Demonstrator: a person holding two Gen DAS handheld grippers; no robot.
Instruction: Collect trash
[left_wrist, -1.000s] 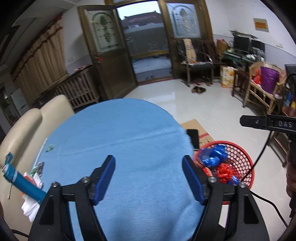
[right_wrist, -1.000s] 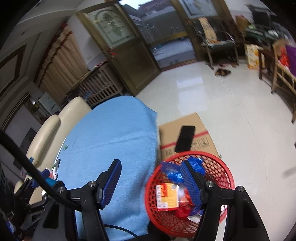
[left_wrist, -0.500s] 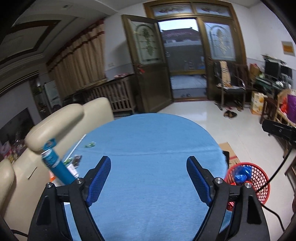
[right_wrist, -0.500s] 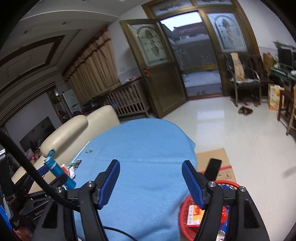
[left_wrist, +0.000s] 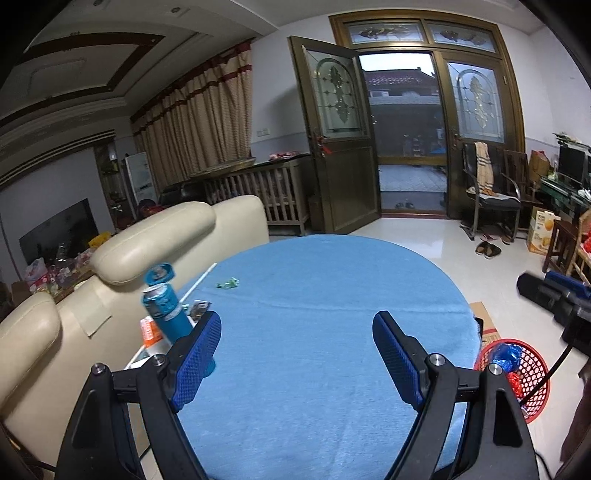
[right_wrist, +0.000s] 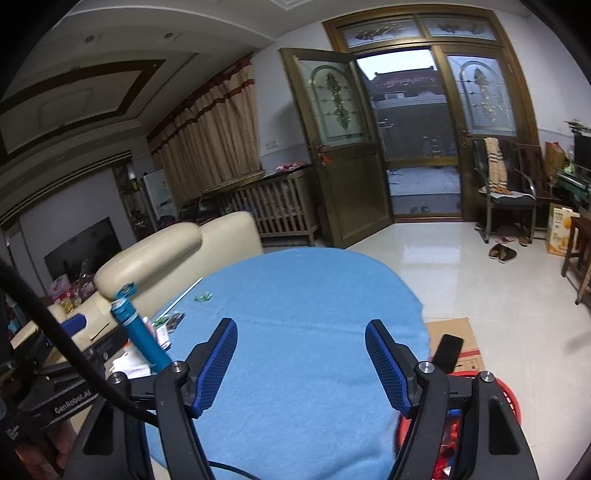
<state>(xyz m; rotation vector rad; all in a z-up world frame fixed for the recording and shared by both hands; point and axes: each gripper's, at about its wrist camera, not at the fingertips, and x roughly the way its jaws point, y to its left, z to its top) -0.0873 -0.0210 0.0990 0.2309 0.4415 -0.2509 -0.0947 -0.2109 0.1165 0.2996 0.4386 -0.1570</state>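
Observation:
My left gripper (left_wrist: 295, 350) is open and empty above the near part of the blue-covered round table (left_wrist: 325, 295). My right gripper (right_wrist: 301, 354) is open and empty over the same table (right_wrist: 314, 295). A teal can (left_wrist: 166, 310) stands at the table's left edge, just left of my left fingers; it also shows in the right wrist view (right_wrist: 138, 328). A small green wrapper (left_wrist: 228, 283) lies further back on the cloth. Loose wrappers (right_wrist: 168, 321) lie beside the can. The red mesh basket (left_wrist: 532, 373) with blue and red wrappers sits on the floor at the right.
A cream sofa (left_wrist: 166, 236) runs along the table's left side. A flattened cardboard box (right_wrist: 458, 339) with a black phone (right_wrist: 447, 352) on it lies on the tiled floor by the basket. Chairs and clutter stand by the far right wall, beside the open glass door.
Both grippers have tilted up and swung left, away from the red basket toward the table. The teal can and wrappers at the left edge are now closer in view.

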